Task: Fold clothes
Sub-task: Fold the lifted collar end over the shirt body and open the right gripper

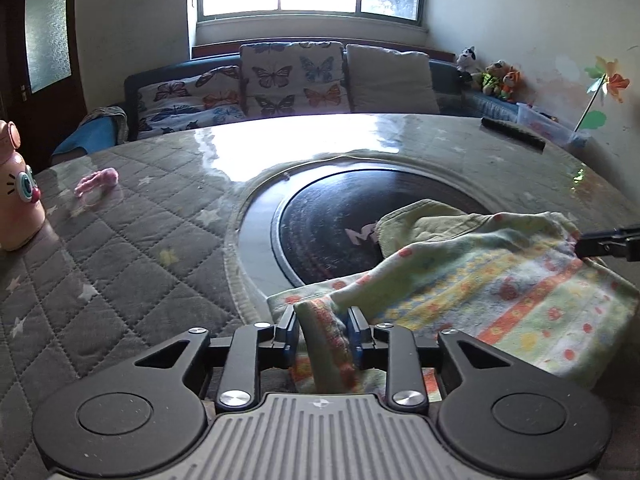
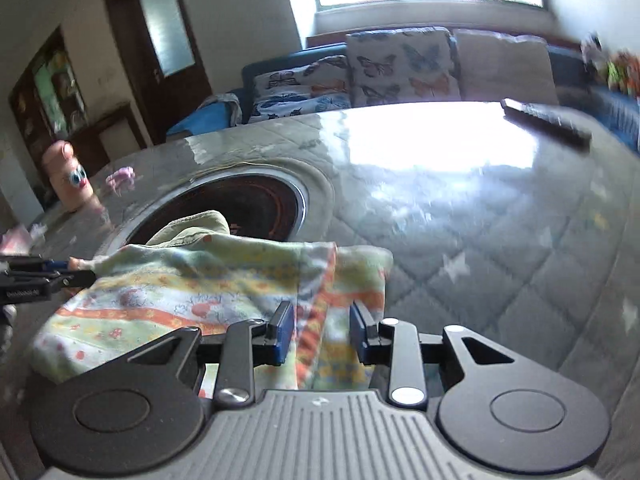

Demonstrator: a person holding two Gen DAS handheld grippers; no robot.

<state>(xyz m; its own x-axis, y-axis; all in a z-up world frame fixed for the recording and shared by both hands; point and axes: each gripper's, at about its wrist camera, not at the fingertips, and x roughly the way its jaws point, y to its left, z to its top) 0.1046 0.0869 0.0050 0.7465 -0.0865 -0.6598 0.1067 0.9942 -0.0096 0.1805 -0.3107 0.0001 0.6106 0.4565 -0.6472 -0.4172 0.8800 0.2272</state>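
A small patterned garment [image 1: 480,280], pale green with orange and yellow bands, lies partly over the dark round hob [image 1: 340,220] set into the table. My left gripper [image 1: 324,332] is shut on a bunched edge of it at its left end. In the right wrist view the same garment [image 2: 192,288] spreads to the left, and my right gripper [image 2: 322,334] stands with its jaws apart around the garment's right edge, the cloth between the pads without being pinched. Each gripper shows in the other's view, the right gripper [image 1: 608,242] and the left gripper [image 2: 44,274].
The table carries a grey quilted cover with stars [image 1: 120,260] under a glossy sheet. A pink cartoon bottle [image 1: 16,196] and a small pink item [image 1: 98,180] sit at the left. A dark remote [image 1: 514,134] lies at the far right. A sofa with butterfly cushions [image 1: 292,78] is behind.
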